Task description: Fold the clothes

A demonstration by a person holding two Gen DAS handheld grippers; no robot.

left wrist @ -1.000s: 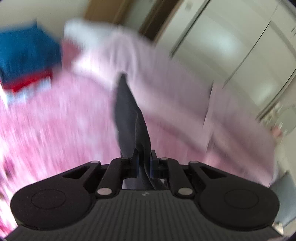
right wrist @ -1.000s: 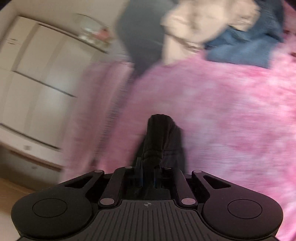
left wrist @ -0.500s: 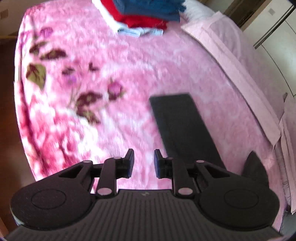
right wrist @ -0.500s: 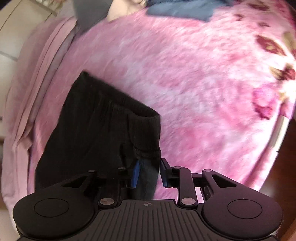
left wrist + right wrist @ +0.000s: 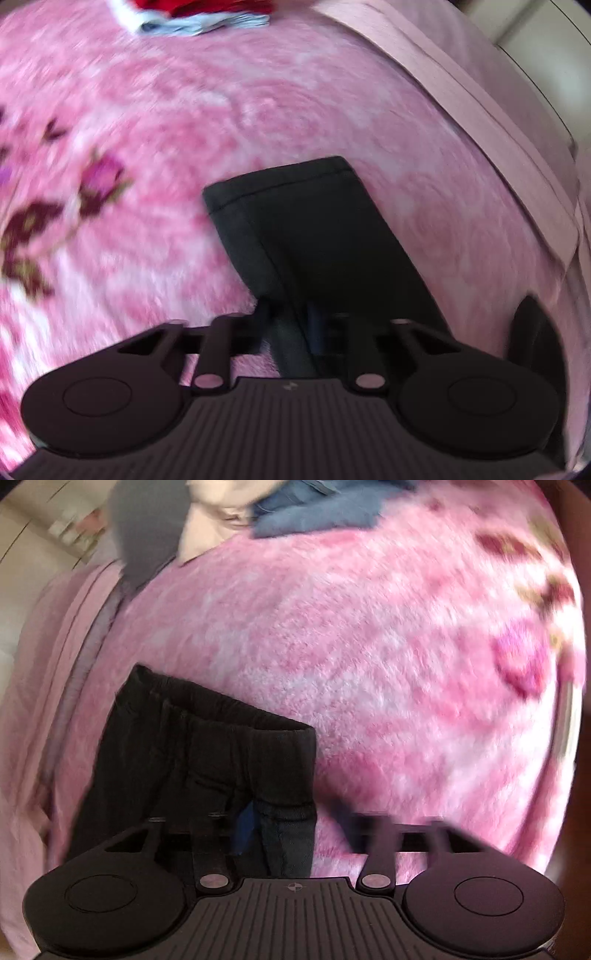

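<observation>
1. The left gripper (image 5: 291,325) points down over a bed (image 5: 155,155) covered with a fluffy pink blanket; its jaws are closing, and a fold of the black trousers (image 5: 325,236) runs up between them, pinched at the long edge.
2. From this side the trousers show one leg end: a flat, dark charcoal panel with a stitched hem, lying smooth on the blanket and pointing away from the gripper.
3. At the far edge of the bed sits one stack of folded clothes (image 5: 207,18), red above pale blue. A plain pink sheet (image 5: 461,92) borders the blanket on the right.
4. The right gripper (image 5: 295,834) hovers over the other end of the same trousers (image 5: 207,760), where the gathered elastic waistband shows. Its jaws are closing but stand apart, the cloth edge lying between them; the blue pad touches it, the other finger is clear.
5. Beyond lies one loose heap of unfolded clothes (image 5: 258,513): three pieces can be told, grey, cream and blue.
6. Count: one pair of trousers, two grippers.
</observation>
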